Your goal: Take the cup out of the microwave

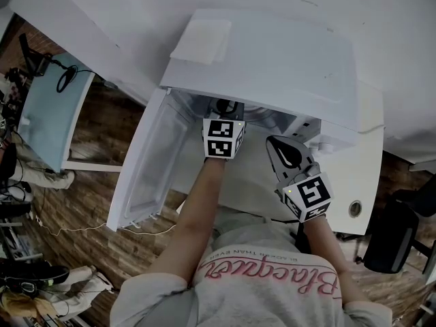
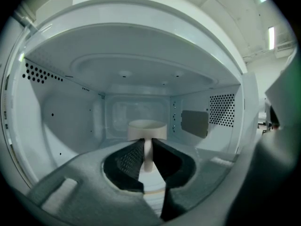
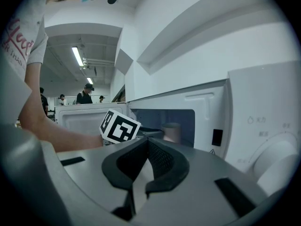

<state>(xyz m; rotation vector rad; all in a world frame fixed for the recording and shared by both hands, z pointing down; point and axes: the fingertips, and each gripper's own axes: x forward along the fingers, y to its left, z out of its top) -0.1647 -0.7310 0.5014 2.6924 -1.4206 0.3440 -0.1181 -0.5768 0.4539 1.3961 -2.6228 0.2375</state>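
Note:
A pale cup [image 2: 146,128] stands on the floor of the white microwave [image 1: 272,60], its handle [image 2: 148,155] turned toward me. My left gripper [image 2: 148,144] reaches into the cavity, and its dark pads close on that handle from both sides. In the head view the left gripper [image 1: 226,107] disappears under the microwave's top edge. The right gripper view shows the cup [image 3: 171,132] through the opening, beside the left gripper's marker cube [image 3: 120,126]. My right gripper [image 1: 272,142] hovers outside, before the control panel [image 3: 263,135], jaws together on nothing.
The microwave door [image 1: 146,162] hangs open to the left. A folded white cloth [image 1: 201,41] lies on the microwave's top. A black chair [image 1: 392,234] stands at right, a teal desk [image 1: 51,111] at left. People [image 3: 84,95] stand far off.

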